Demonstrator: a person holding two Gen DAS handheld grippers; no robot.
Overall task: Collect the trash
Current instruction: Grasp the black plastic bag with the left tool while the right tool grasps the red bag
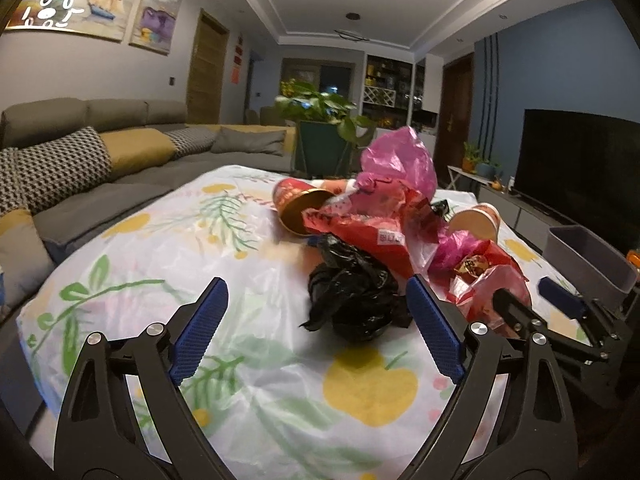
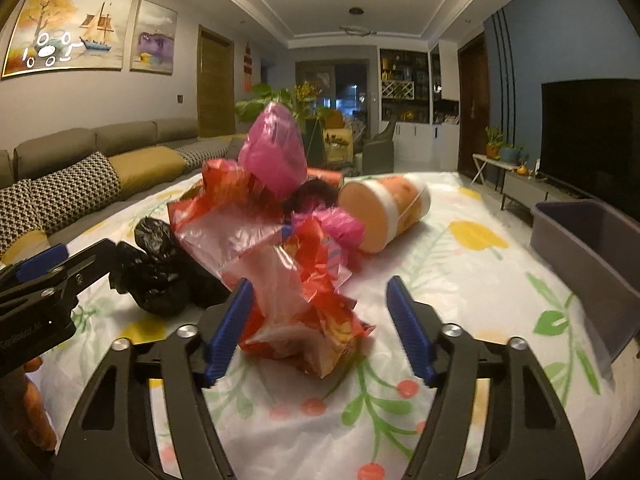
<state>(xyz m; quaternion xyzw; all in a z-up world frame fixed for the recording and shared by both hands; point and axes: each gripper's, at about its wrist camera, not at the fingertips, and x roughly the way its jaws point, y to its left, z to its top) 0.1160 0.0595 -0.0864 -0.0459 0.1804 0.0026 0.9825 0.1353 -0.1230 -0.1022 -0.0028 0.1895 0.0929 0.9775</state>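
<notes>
Left gripper (image 1: 316, 300) spread wide, empty, low over floral tablecloth (image 1: 168, 248); black bag (image 1: 352, 292) lay at 12 o'clock, just beyond tips. Right gripper (image 2: 320, 300) also gaped, red-clear wrapper (image 2: 296, 304) sitting between fingers, apparently ungripped. Pink bag (image 2: 274, 148) topped pile; paper cup (image 2: 384, 208) toppled at 1 o'clock. Grey bin (image 2: 592, 252) waited at 3 o'clock.

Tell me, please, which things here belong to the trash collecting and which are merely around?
Belongs to the job:
black bag
red wrapper
pink bag
two paper cups
grey bin

Merely around:
sofa
television
potted plant
</notes>
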